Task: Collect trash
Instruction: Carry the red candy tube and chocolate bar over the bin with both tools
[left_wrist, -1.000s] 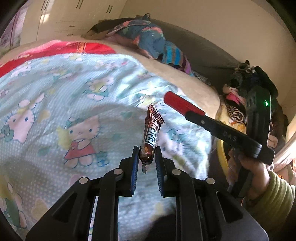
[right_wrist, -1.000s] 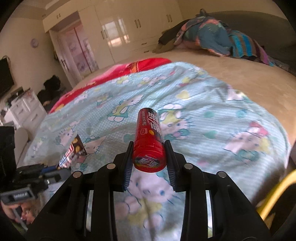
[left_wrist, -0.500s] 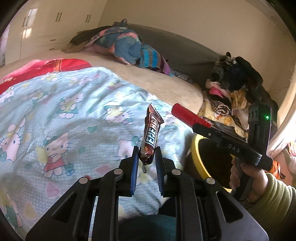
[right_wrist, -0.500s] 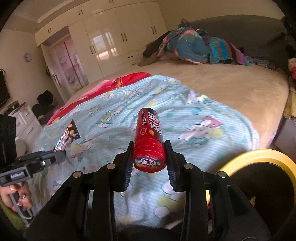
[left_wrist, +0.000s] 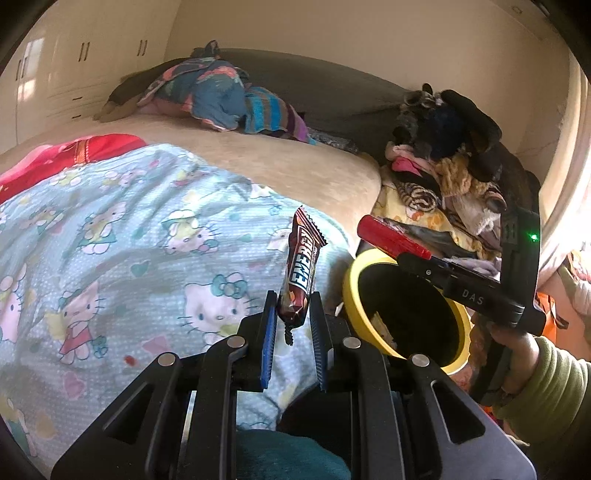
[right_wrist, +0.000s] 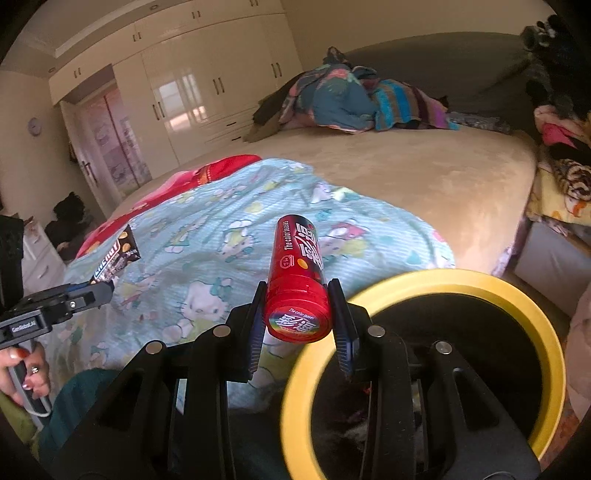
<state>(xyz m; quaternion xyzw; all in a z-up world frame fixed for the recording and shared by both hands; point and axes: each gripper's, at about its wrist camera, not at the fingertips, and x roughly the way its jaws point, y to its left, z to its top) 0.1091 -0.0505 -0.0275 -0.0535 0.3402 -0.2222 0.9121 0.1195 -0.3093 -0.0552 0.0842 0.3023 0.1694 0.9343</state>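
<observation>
Both tongs are full. The left tongs (left_wrist: 291, 325) squeeze the bottom end of a dark brown shiny snack-bar wrapper (left_wrist: 301, 269), which sticks up from between the blue pads. The right tongs (right_wrist: 297, 321) squeeze a red round plastic tube with a flat cap (right_wrist: 297, 280), held by its sides with the cap end facing the camera. Both pieces of trash are up in the air, off the bed. Under them lies a light blue blanket with cartoon cats (left_wrist: 129, 258) on a big tan bed (right_wrist: 424, 177). Right next to the bed stands a round black bin with a yellow rim (right_wrist: 461, 277). The red tube hangs just by the bin's near edge, and the wrapper is a bit to the side of the bin, over the blanket. So picking up looks done for these two things. What is left, I think, is to bring each one over the bin's mouth and let it drop in. Some bits already seem to sit inside the bin, but it is too dark to tell what they are. No other trash shows on the blanket.
</observation>
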